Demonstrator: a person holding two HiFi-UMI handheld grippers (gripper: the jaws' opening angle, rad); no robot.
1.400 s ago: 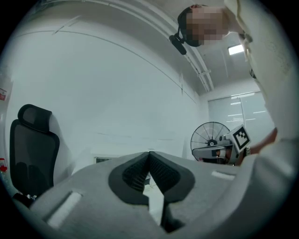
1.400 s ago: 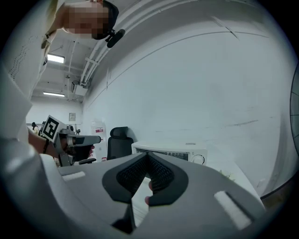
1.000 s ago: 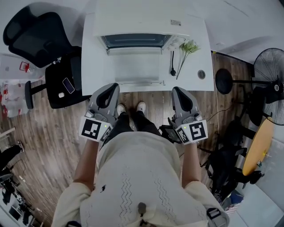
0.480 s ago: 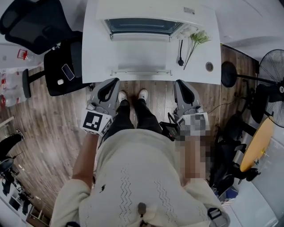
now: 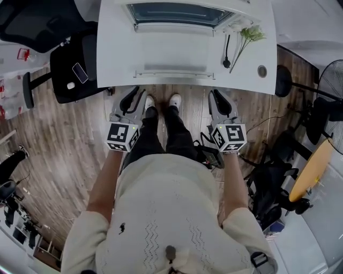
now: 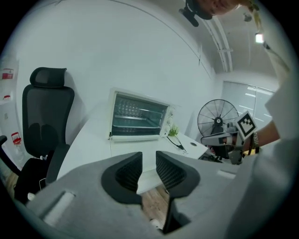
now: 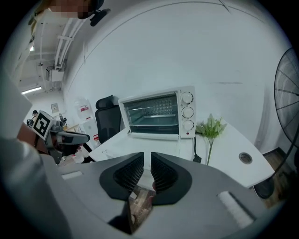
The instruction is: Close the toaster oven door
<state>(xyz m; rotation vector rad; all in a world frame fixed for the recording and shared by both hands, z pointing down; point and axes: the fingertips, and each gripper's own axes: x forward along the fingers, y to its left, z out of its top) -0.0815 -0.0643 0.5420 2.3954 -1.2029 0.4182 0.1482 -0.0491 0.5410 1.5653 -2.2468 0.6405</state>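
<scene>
White bench [image 5: 115,53] carries the oven [image 5: 177,10] at its far edge. Door [image 5: 171,51] is swung down flat twd the person, w/ its handle [image 5: 174,75] near the bench's front edge. Cavity is open, and the rack shows in both gripper views. Sprig [image 5: 249,36] and black cable [image 5: 226,53] lie just R of the door.

L gripper [image 5: 135,92] and R gripper [image 5: 217,94] hang short of the bench's near edge, over wood floor [image 5: 64,155]. They sit either side of the person's legs, apart from door & handle, both aimed at the bench.

L gripper view: L gripper [image 6: 148,158] is released. Its jaws have just been opening, w/ a clear gap and nothing btwn them. Oven [image 6: 138,116] is straight ahead, door [image 6: 135,137] down.

R gripper view: R gripper [image 7: 147,161] is also loose, jaws only a thin slit apart, nothing btwn. Oven [image 7: 156,114] is ahead, knobs [image 7: 187,112] on its R side.

Black chair [image 5: 32,27] sits L of the bench, fan [image 5: 329,88] off to the R.
</scene>
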